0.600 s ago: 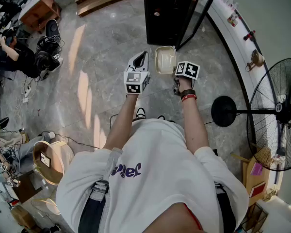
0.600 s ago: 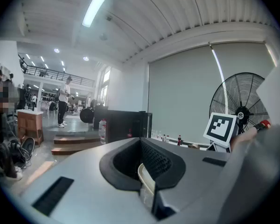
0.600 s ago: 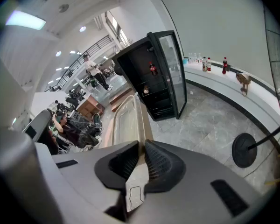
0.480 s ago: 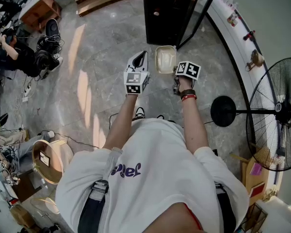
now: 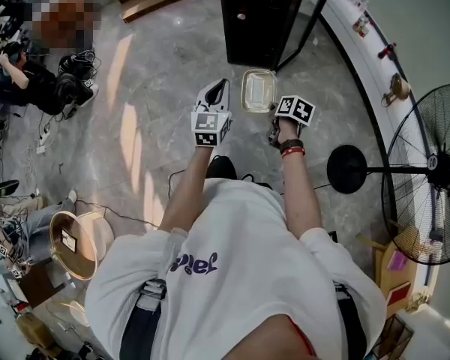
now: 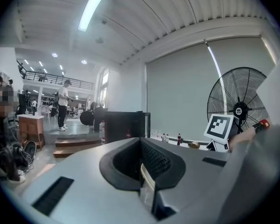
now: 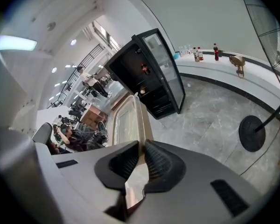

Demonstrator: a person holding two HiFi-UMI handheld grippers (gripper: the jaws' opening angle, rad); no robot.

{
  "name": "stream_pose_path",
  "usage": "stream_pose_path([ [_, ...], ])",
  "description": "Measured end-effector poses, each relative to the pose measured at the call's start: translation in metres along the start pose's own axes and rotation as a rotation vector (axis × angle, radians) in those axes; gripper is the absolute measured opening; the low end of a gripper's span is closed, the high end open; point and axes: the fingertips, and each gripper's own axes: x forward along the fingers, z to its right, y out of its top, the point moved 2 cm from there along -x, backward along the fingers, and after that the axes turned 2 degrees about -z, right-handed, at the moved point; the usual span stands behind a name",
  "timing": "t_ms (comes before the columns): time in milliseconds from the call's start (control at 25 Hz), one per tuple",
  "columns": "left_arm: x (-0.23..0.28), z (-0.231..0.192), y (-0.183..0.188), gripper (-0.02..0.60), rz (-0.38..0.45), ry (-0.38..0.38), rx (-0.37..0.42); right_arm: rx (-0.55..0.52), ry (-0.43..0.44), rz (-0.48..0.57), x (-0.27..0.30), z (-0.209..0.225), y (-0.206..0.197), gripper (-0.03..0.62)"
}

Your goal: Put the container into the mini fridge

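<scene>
A clear, cream-tinted container (image 5: 259, 90) hangs in front of me over the floor, with my right gripper (image 5: 273, 108) shut on its near rim. In the right gripper view the container (image 7: 126, 118) runs up and away from the right gripper (image 7: 141, 146), whose black pads pinch its edge. The black mini fridge (image 5: 259, 13) stands just beyond, its glass door (image 5: 309, 17) swung open to the right; it also shows in the right gripper view (image 7: 140, 73). My left gripper (image 5: 217, 90) is held beside the container, jaws together and empty (image 6: 141, 146).
A standing fan (image 5: 427, 171) with a round black base (image 5: 347, 169) is at the right. A curved white ledge (image 5: 360, 40) with small bottles runs behind the fridge. Seated people and gear (image 5: 19, 85) fill the left; a round basket (image 5: 71, 246) sits near my left.
The right gripper and the container have drifted slightly right and toward the fridge. A foot has come forward under me. The left gripper has stayed where it was.
</scene>
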Motion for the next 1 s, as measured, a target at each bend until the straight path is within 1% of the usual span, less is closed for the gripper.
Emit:
stream_pose_path([
  [200,0.012,-0.008,-0.009,0.020,-0.019,-0.006,-0.011,0.060,0.047,0.005,0.012,-0.001,0.003,0.052],
  [400,0.039,-0.024,-0.012,0.018,-0.014,-0.013,-0.024,0.095,0.080,0.027,0.032,-0.006,0.023,0.052],
  [520,0.058,-0.036,-0.005,0.020,0.001,-0.016,-0.024,0.107,0.088,0.032,0.043,-0.012,0.038,0.052],
  [680,0.084,-0.060,0.002,0.019,0.011,-0.025,-0.022,0.118,0.103,0.038,0.065,-0.030,0.060,0.052],
  [1000,0.121,-0.099,0.018,0.019,0.026,-0.037,-0.032,0.133,0.109,0.056,0.095,-0.060,0.100,0.052],
])
